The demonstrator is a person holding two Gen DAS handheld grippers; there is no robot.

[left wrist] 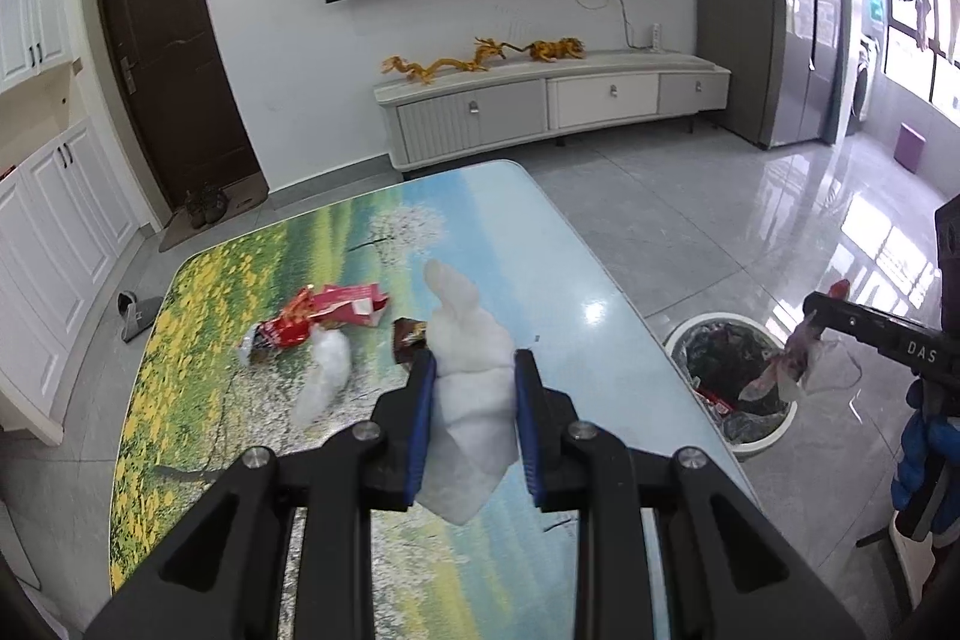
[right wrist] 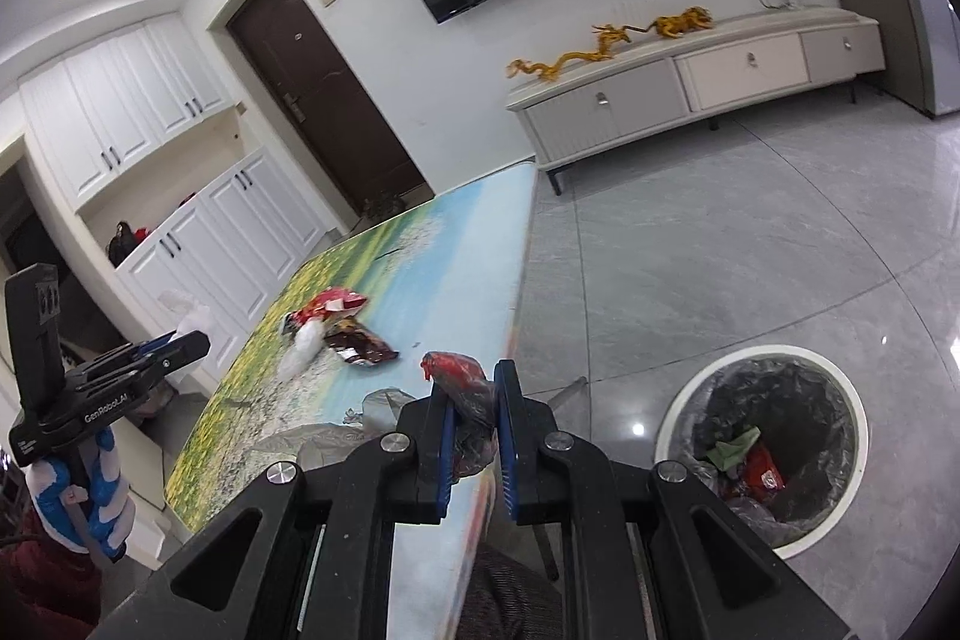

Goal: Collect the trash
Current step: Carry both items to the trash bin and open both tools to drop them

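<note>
My left gripper (left wrist: pixel 474 361) is shut on a crumpled white tissue (left wrist: pixel 471 340) and holds it above the flower-print table (left wrist: pixel 252 244). It also shows in the right wrist view (right wrist: pixel 180 340) with the tissue (right wrist: pixel 189 313). My right gripper (right wrist: pixel 471 379) is shut on a red and clear plastic wrapper (right wrist: pixel 459 385) over the table's right edge; in the left wrist view it (left wrist: pixel 810 316) holds the wrapper (left wrist: pixel 786 361) above the bin (left wrist: pixel 735 382). Red snack packets (left wrist: pixel 327 313), a clear bag (left wrist: pixel 327 376) and a dark wrapper (left wrist: pixel 408 340) lie on the table.
The round white bin (right wrist: pixel 774 445), lined with a dark bag and holding trash, stands on the grey tile floor right of the table. A TV console (left wrist: pixel 540 100) stands along the far wall. White cabinets (right wrist: pixel 198 244) line the left side.
</note>
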